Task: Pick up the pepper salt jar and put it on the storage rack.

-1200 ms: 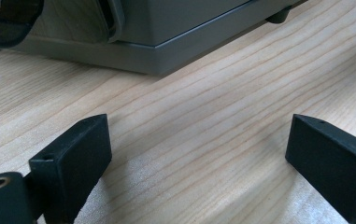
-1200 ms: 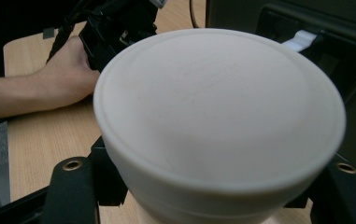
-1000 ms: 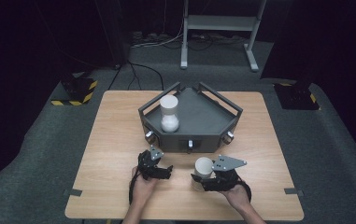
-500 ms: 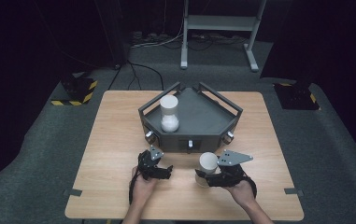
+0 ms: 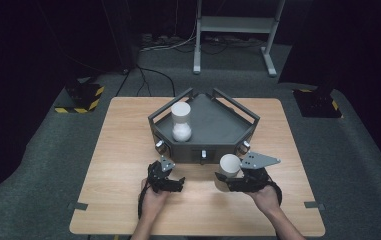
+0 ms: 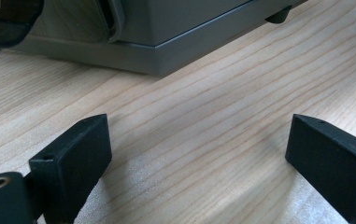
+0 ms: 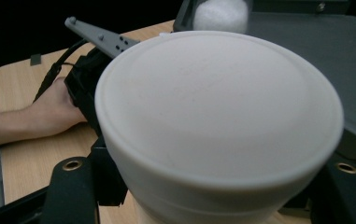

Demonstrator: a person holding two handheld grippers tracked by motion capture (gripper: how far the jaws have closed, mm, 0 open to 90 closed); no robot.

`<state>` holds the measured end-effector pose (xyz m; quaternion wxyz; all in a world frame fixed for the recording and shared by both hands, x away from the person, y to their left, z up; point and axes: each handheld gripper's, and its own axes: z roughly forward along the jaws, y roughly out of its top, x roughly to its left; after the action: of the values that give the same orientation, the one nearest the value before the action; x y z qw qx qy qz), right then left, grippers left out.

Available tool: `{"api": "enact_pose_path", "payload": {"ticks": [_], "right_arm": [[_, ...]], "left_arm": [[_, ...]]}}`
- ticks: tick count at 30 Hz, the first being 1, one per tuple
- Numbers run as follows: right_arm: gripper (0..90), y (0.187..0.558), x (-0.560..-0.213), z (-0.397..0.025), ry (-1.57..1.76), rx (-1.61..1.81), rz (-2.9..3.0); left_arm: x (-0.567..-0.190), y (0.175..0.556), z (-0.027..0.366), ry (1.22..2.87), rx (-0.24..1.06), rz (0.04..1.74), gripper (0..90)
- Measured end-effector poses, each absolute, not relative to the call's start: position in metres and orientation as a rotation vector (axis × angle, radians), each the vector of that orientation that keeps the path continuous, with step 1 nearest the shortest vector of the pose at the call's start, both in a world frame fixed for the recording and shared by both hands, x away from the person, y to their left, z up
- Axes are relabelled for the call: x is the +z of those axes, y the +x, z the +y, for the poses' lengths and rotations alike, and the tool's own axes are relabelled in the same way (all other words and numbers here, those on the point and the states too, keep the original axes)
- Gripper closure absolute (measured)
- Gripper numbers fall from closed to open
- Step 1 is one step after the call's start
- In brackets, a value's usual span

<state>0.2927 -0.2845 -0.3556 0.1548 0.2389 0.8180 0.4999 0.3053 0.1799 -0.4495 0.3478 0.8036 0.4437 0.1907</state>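
Left gripper (image 5: 174, 184): rests low on the tabletop (image 5: 123, 150), jaws spread wide with bare wood between them in the left gripper view; it grasps nothing. Straight ahead of it stands the front wall of the grey tray (image 6: 185, 42), near but not touching.

Ahead and slightly to the right of that gripper, inside the tray (image 5: 213, 122), stands a white hourglass-shaped piece (image 5: 181, 121), upright, near the tray's left wall.

Right gripper (image 5: 224, 182): clenched on the white cup (image 5: 229, 165). In the right gripper view the cup (image 7: 217, 121) sits between the jaws with its broad flat end toward the camera; the lower body is hidden, so where the jaws bear on it cannot be seen. The cup is held just in front of the tray's front wall, over the tabletop, and appears upright.

Step in hand, as judged: carrying the grasped cup, most likely toward the tray.

Next move calls for: lift enough to clear the front rail, advance forward of the gripper over the tray floor, and keep well apart from the hourglass piece so it is not toppled. Left gripper may need to steady the tray.
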Motion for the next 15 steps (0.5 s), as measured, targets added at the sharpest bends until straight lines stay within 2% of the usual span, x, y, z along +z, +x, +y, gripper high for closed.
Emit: {"api": "enact_pose_path", "payload": {"ticks": [15], "right_arm": [[34.5,0.301,-0.319,-0.290,0.706,1.419,2.302]], "left_arm": [[-0.449,0.305,0.180,2.084,0.495,1.151,7.2]]}}
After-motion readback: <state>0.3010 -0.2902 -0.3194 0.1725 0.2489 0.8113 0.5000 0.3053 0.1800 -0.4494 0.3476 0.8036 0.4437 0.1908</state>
